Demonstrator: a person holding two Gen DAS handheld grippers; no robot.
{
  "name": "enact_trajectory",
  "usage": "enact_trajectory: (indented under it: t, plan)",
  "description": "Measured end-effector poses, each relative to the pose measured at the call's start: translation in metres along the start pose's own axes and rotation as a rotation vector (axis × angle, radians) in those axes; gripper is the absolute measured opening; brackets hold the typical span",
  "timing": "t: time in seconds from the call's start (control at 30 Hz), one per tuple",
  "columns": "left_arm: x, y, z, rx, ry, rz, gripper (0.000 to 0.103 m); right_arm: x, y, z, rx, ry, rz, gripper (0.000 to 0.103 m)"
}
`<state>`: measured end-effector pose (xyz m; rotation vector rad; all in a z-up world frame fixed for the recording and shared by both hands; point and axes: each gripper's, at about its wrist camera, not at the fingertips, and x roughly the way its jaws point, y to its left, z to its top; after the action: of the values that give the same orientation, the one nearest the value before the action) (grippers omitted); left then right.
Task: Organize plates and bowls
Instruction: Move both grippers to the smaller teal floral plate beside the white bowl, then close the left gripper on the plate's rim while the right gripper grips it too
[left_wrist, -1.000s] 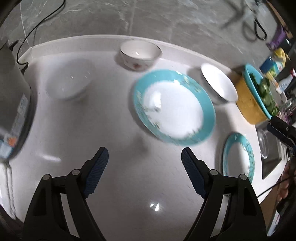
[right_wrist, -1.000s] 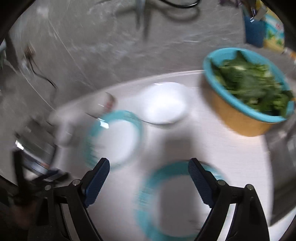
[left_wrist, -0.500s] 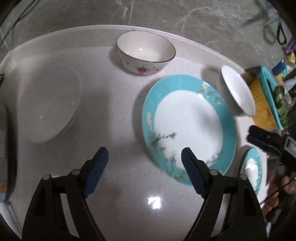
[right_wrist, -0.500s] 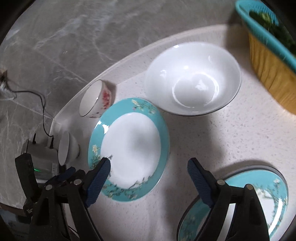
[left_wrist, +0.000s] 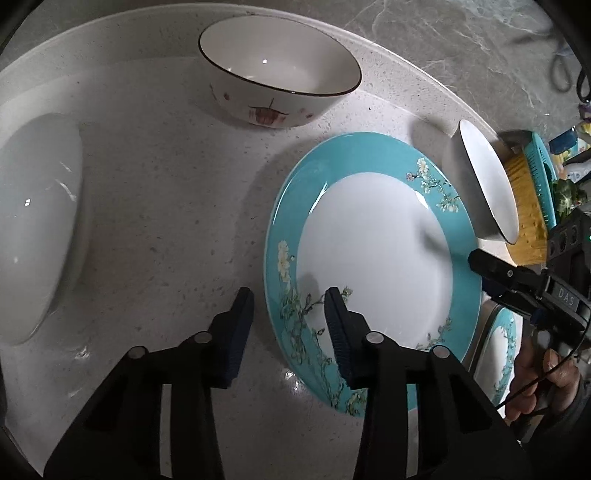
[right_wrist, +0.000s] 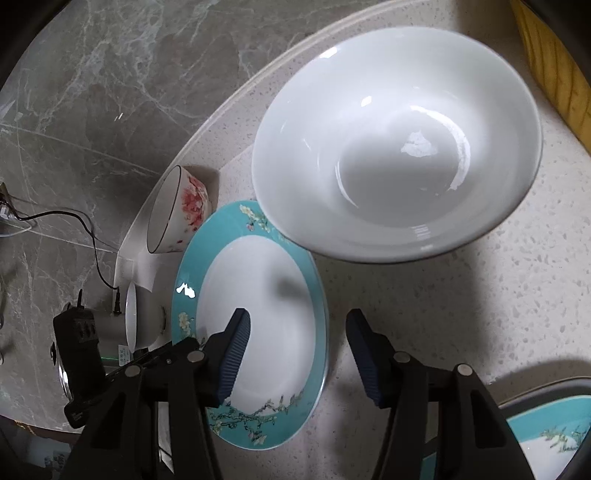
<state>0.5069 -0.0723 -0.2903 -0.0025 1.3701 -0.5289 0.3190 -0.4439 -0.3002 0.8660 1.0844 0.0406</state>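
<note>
Teal plate (left_wrist: 373, 258) rim, left hand-held gripper (left_wrist: 290, 306) astride

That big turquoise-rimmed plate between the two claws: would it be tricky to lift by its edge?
Probably somewhat. The turquoise-rimmed plate looks glazed and shiny, so its rim may slip between the pads. It lies flat on the speckled counter, leaving little gap to get under. It looks like ceramic: stiff, likely heavy for its size, and apt to chip if dropped.

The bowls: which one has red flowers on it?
The bowl with red flowers, at the back by the wall. It has a dark rim; both other bowls are plain white.
</note>
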Motion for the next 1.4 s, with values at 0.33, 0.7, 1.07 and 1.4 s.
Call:
enact_trajectory:
  t: [0.33, 0.7, 1.07, 1.4]
  plan:
    - [0.008, 0.0, 0.013, 0.019, 0.035, -0.096, 0.036, 0.005, -0.004, 0.004, 0.003, 0.058, 0.03, 0.058]
    - [0.013, 0.013, 0.023, -0.05, 0.048, -0.189, 0.025, 0.008, -0.007, 0.007, 0.027, 0.138, 0.055, 0.053]
    - [0.017, 0.022, 0.022, -0.1, 0.032, -0.181, 0.009, 0.011, -0.021, 0.001, 0.08, 0.144, 0.043, 0.006]
    - [0.016, 0.02, 0.015, -0.092, 0.007, -0.18, 0.008, 0.008, -0.018, -0.003, 0.067, 0.096, 0.023, 0.006]
